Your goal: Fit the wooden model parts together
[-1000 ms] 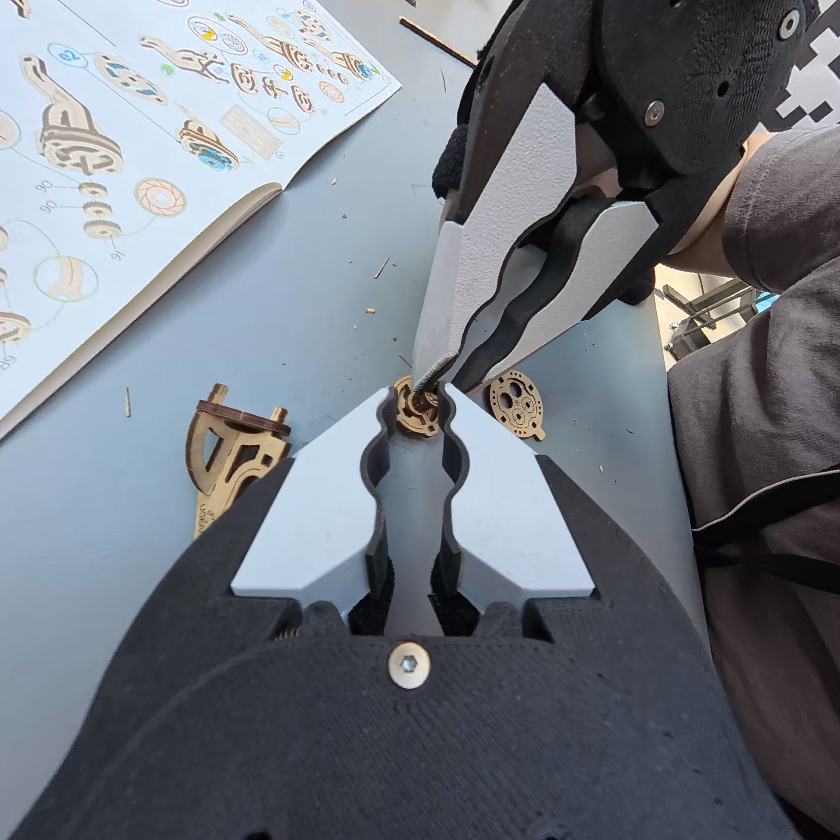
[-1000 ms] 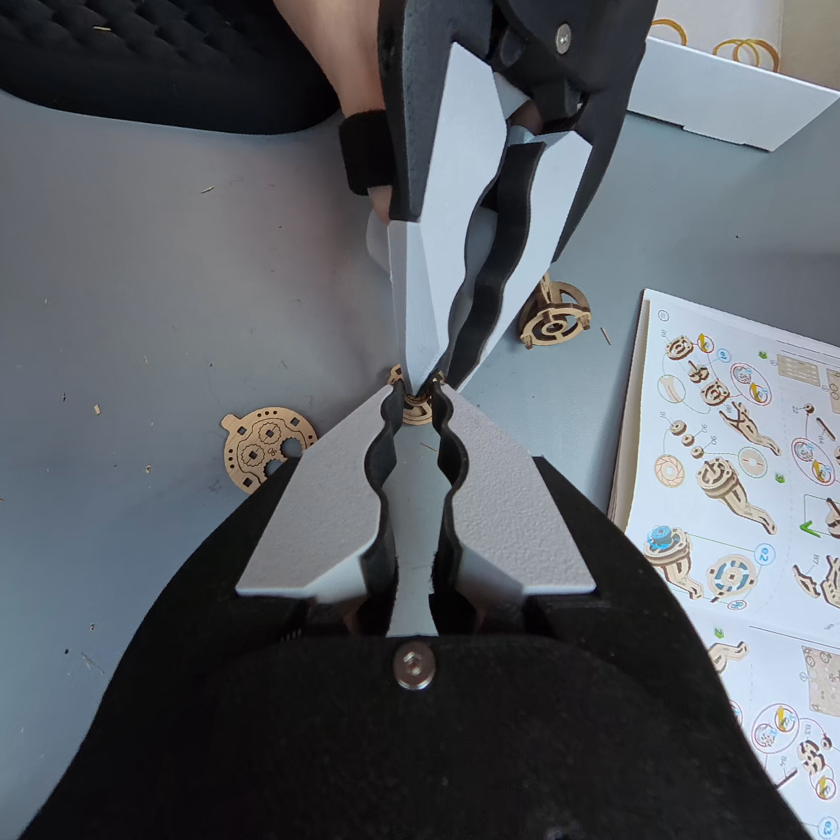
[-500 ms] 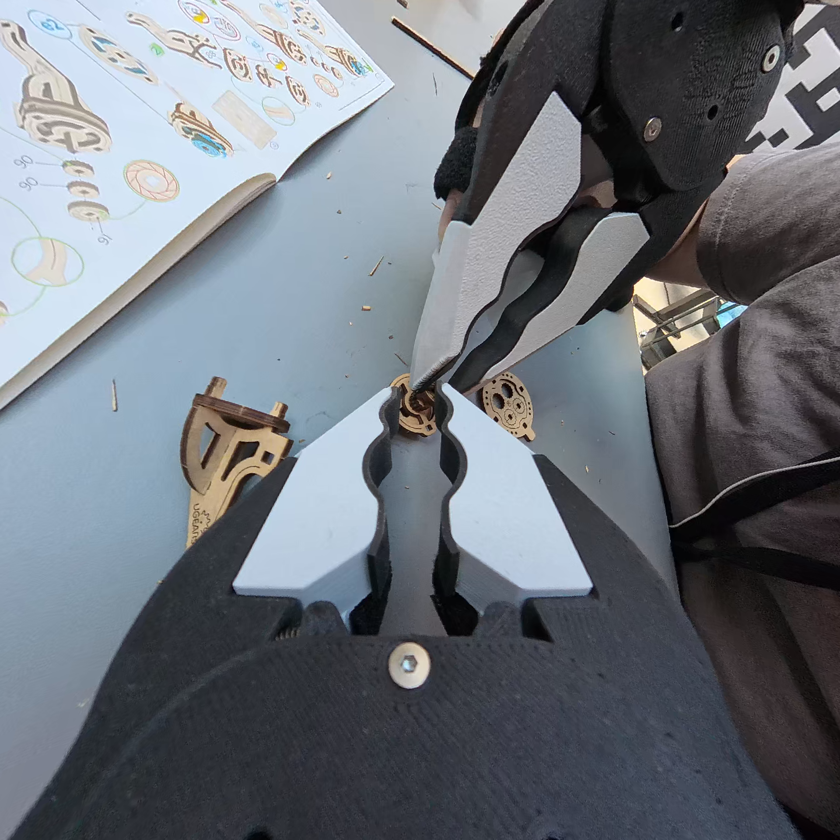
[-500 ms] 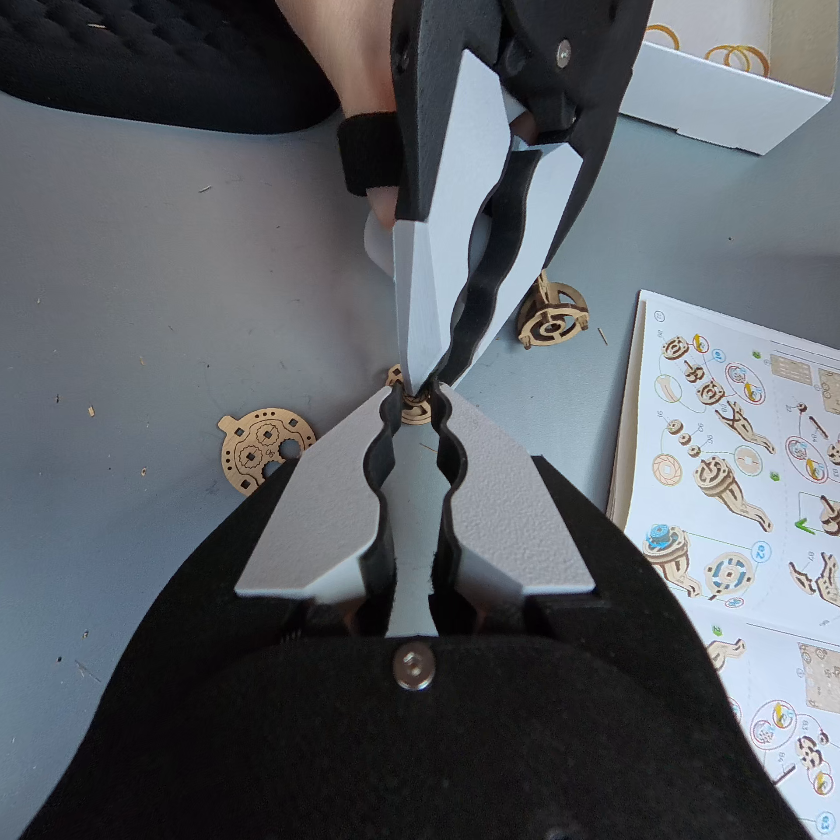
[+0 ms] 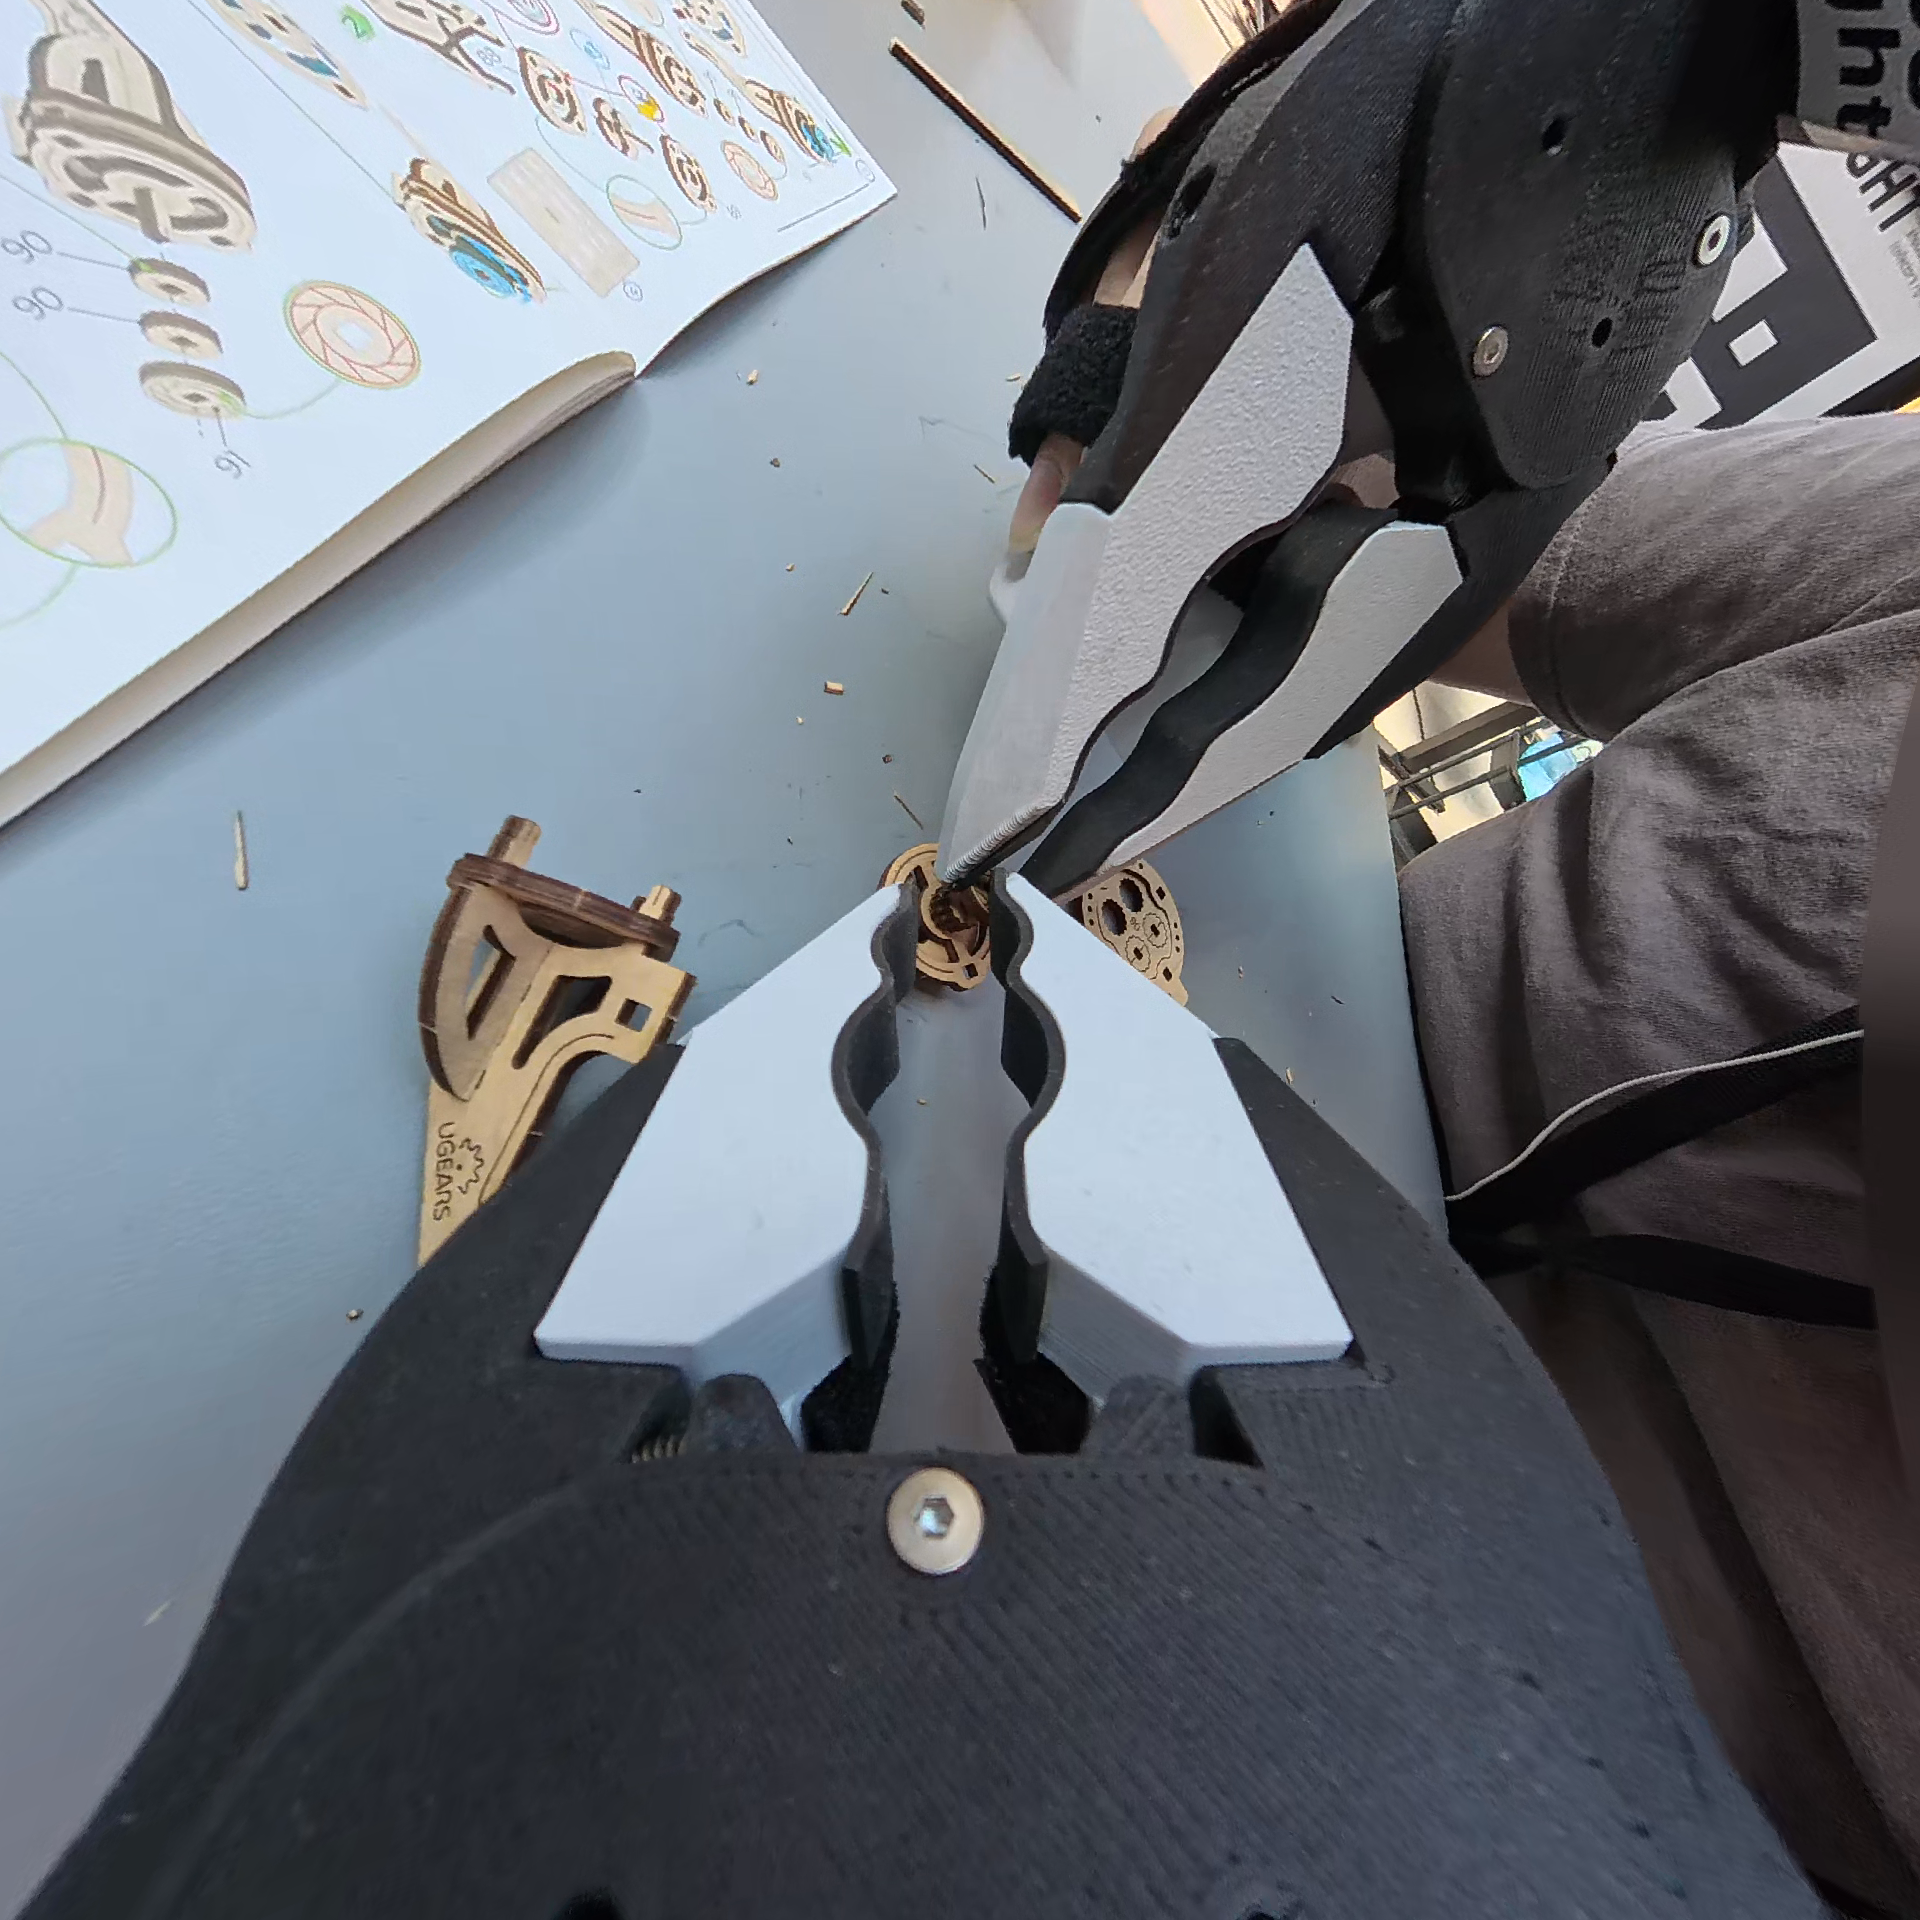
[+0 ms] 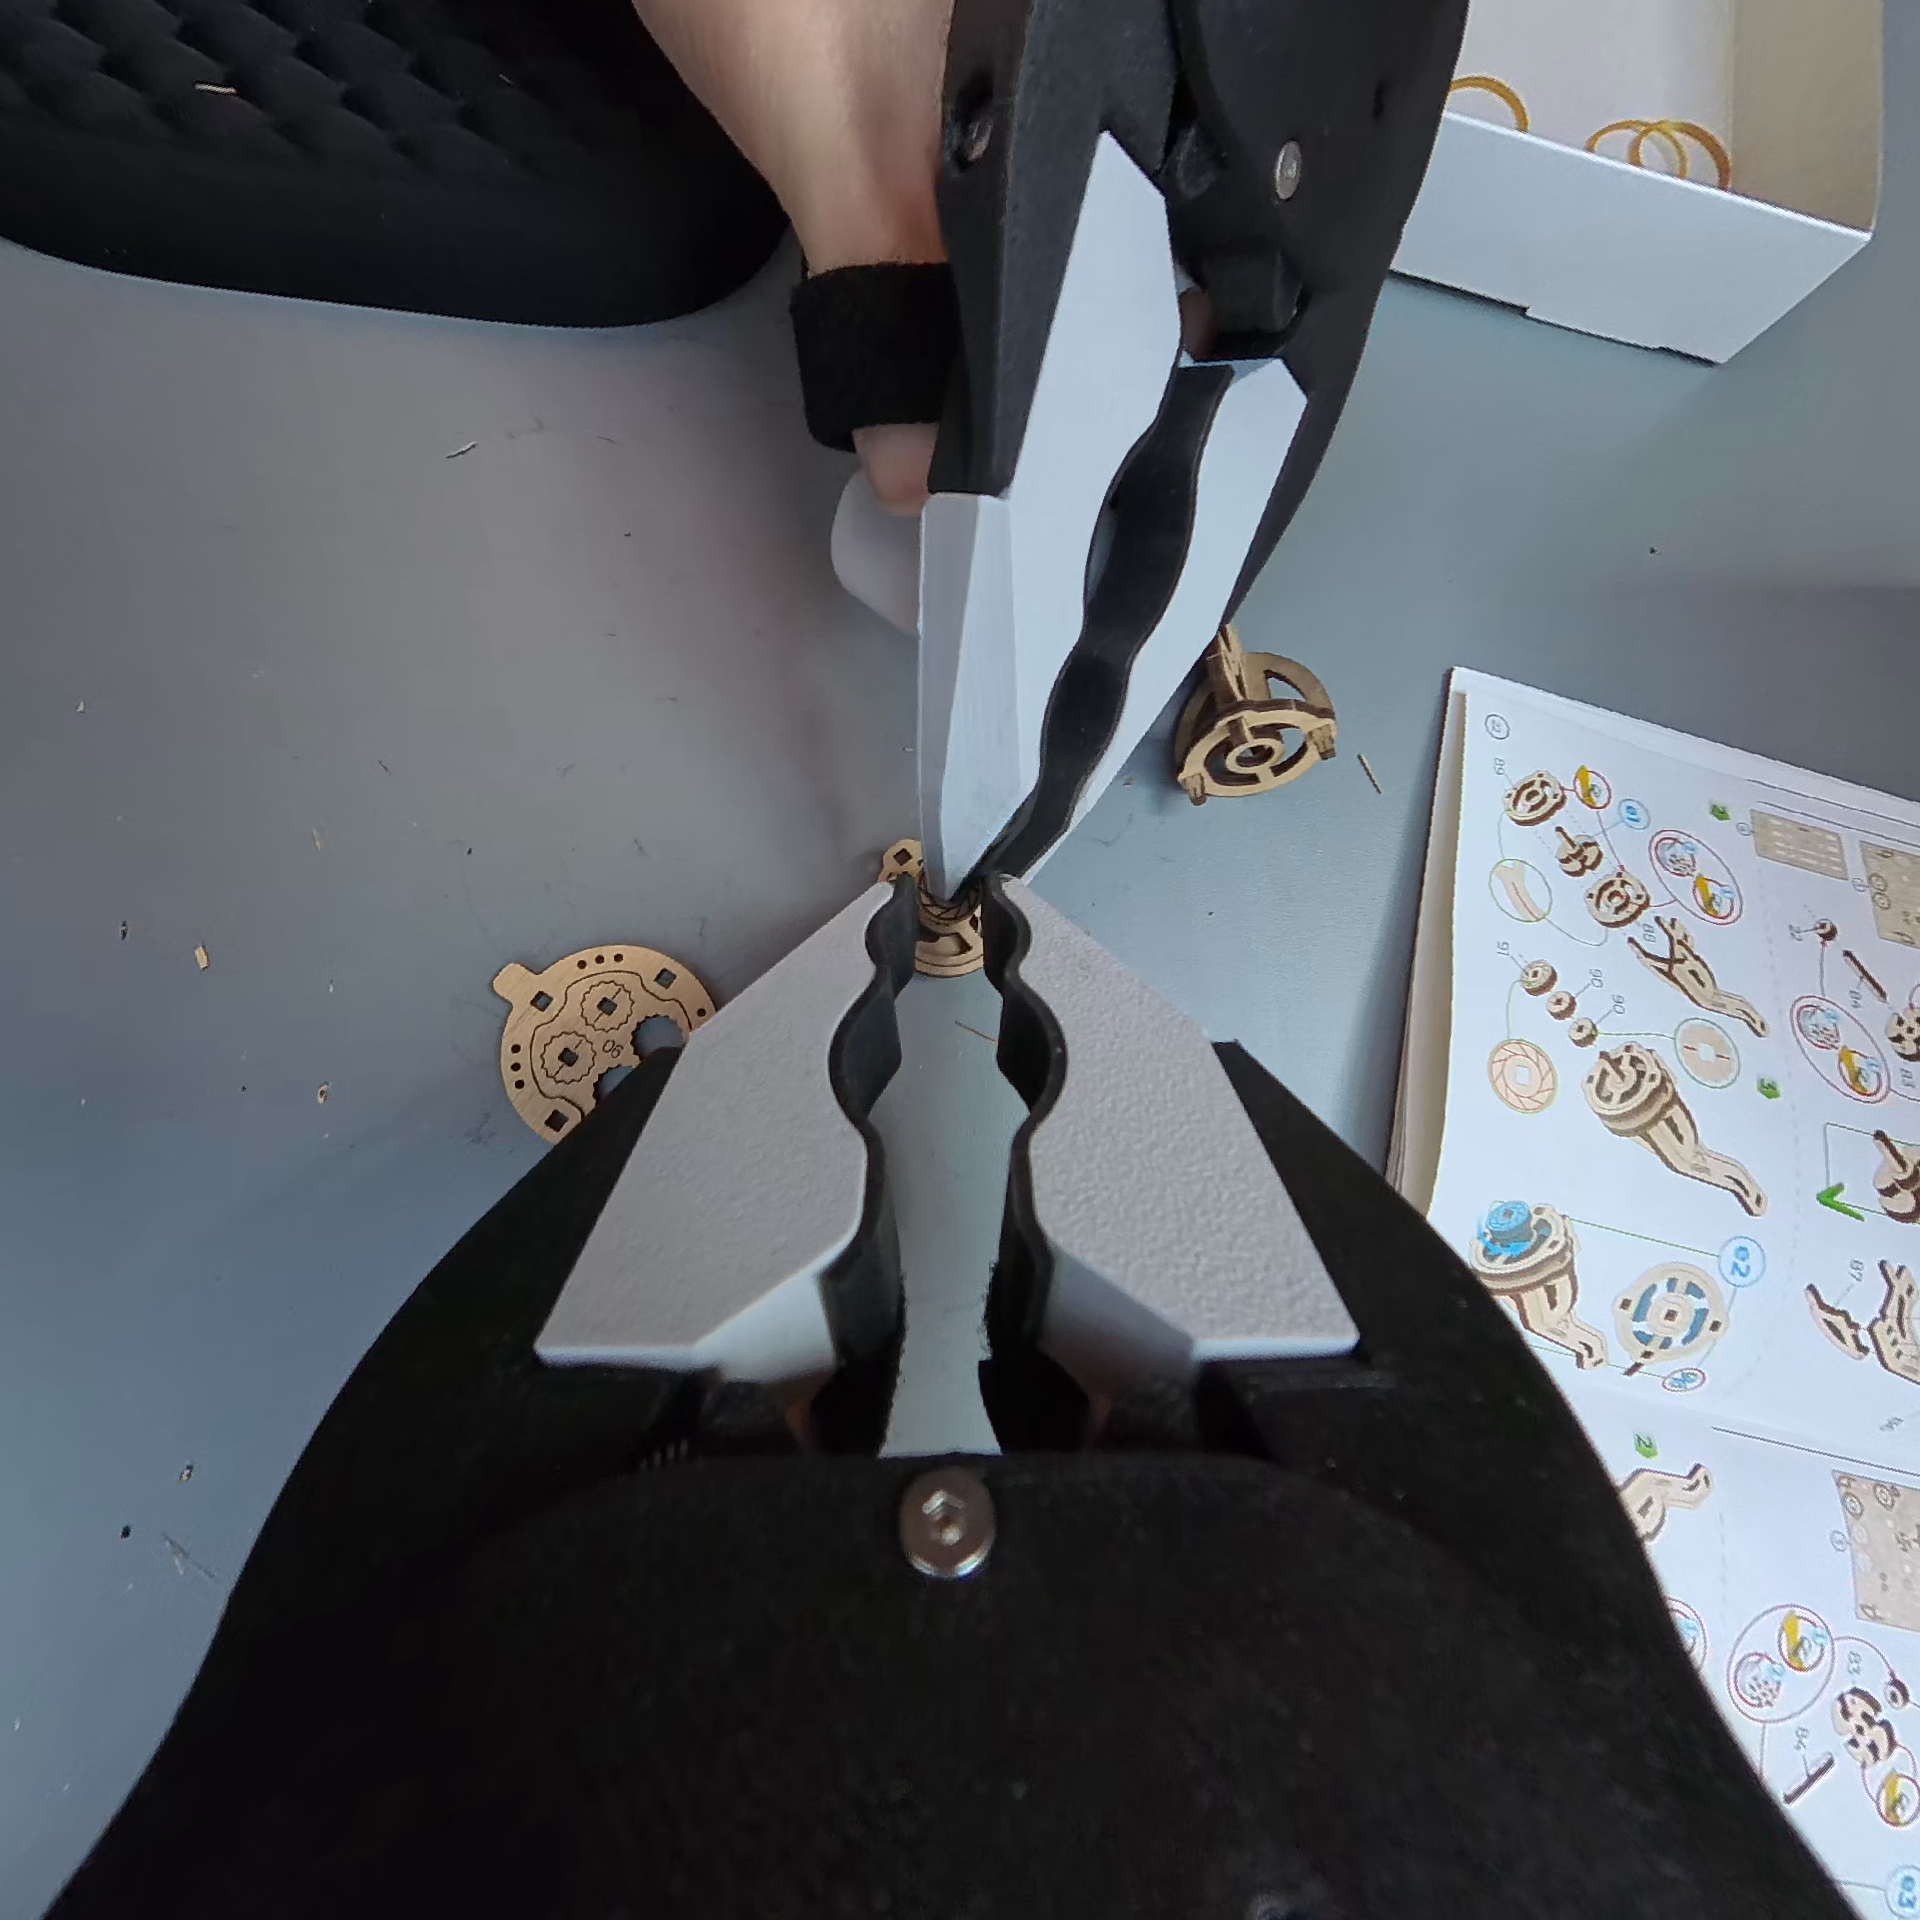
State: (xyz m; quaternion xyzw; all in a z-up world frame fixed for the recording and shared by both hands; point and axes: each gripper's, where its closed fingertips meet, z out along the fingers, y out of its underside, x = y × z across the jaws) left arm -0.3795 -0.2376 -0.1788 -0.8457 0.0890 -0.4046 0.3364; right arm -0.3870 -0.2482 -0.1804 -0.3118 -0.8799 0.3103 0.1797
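A small round wooden part with a little cog on its hub sits on the grey table. My left gripper has its tips pinched in on its sides. My right gripper comes down from the upper right, its tips closed on the cog on top. In the right wrist view the same part sits between my right gripper's tips, and the left gripper pinches it from above. The part is mostly hidden by the fingers.
A flat wooden disc with holes lies beside the part, also in the left wrist view. A wooden bracket assembly lies to the left. An open instruction booklet, a white box and a black cushion surround the area. Wood chips are scattered. The grippers are tip to tip, or close to it.
Both grippers stay clamped on the round part. The left wrist view has shifted slightly, so the booklet slides up and left and the right gripper leans a little further right.
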